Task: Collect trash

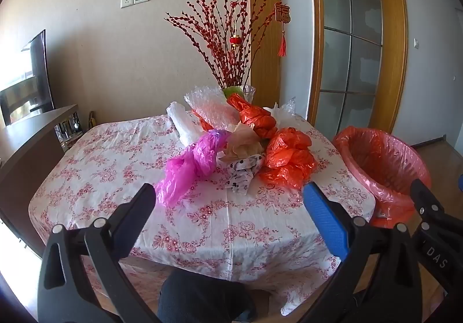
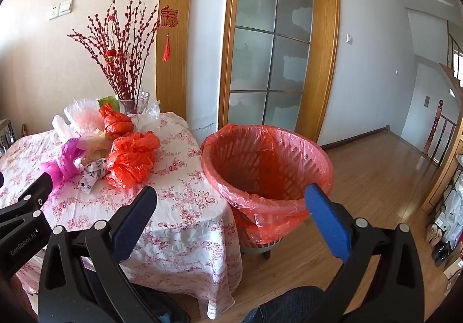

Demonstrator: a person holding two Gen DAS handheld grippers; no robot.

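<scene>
Sunlit beige wall [image 1: 115, 62], wooden floor [image 2: 376, 178]

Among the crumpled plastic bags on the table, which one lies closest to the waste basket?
The large orange-red bag at the pile's right edge; the magenta bag lies at the far left side.

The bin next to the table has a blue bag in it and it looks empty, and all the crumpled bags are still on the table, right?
Nearly. The bag lining the bin is red, not blue; the right wrist view shows it best. The rest holds: the bin looks empty, and the crumpled bags are still on the table.
</scene>
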